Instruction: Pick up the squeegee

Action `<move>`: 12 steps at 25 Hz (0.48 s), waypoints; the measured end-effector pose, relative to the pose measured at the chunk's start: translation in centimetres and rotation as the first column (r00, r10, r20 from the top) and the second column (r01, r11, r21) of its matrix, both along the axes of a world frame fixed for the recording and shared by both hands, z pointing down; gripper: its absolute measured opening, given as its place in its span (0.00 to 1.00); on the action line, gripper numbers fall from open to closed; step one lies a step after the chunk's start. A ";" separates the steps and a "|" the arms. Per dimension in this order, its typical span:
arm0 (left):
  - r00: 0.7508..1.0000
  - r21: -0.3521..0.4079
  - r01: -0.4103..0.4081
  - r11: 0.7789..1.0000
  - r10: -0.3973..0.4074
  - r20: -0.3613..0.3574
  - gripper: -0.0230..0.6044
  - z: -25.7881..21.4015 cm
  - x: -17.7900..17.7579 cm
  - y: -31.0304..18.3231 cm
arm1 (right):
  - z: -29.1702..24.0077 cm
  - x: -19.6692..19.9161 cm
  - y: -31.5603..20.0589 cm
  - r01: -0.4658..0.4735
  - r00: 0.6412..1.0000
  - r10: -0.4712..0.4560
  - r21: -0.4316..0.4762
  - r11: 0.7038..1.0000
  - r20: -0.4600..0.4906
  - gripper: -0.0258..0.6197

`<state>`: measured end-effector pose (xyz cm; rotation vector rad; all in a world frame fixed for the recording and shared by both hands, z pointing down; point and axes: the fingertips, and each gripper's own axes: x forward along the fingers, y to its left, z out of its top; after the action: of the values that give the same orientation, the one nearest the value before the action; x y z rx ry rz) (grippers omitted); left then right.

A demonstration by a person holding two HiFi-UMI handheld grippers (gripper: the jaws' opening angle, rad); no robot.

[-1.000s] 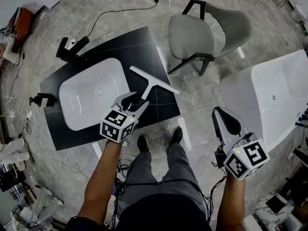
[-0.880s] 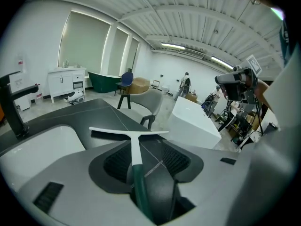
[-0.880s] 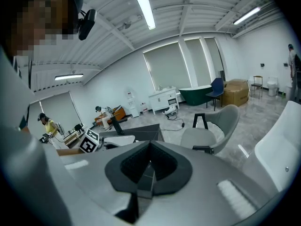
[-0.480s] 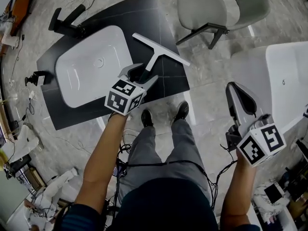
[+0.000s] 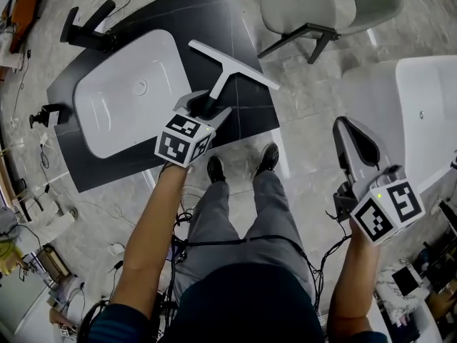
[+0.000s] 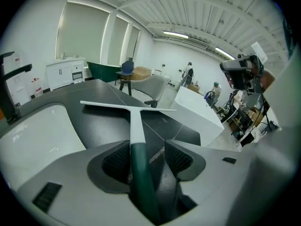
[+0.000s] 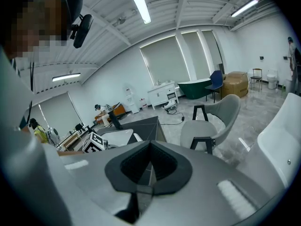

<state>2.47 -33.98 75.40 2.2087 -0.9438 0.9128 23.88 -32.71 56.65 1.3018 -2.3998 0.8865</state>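
Squeegee (image 5: 232, 64) on black countertop (image 5: 246, 114), marble floor (image 5: 307, 102)

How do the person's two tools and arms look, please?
The left tool and right tool are grey with black ribbed pads; each carries a white cube with black square markers. Black cables hang beneath the right one. Forearms bare, dark blue sleeve.

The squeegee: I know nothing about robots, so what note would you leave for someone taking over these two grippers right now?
Left gripper: open, jaws on either side of the dark green handle, not clamped.
Right gripper: shut, empty, held off to the side.
White T-shaped squeegee: lies on the black countertop beside the white basin.
Done: left gripper lined up on the handle.
Left: close the jaws, lift.
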 end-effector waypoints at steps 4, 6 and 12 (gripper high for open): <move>1.000 0.012 0.007 1.000 -0.007 0.003 0.40 0.0 -0.1 -0.1 | 0.4 0.0 0.1 -0.003 1.000 0.003 -0.006 1.000 -0.001 0.05; 1.000 0.021 0.015 1.000 -0.016 0.007 0.38 0.1 -0.2 -0.2 | 0.4 -0.1 0.1 -0.002 1.000 0.002 -0.007 1.000 0.001 0.06; 0.998 0.035 0.054 0.998 -0.055 0.012 0.25 0.2 -1.0 -0.7 | 0.3 -0.3 0.1 -0.003 1.000 0.003 -0.002 1.000 -0.002 0.05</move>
<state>1.44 -34.69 75.62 2.1969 -1.0281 0.8935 23.56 -32.58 56.92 1.3048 -2.3958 0.8884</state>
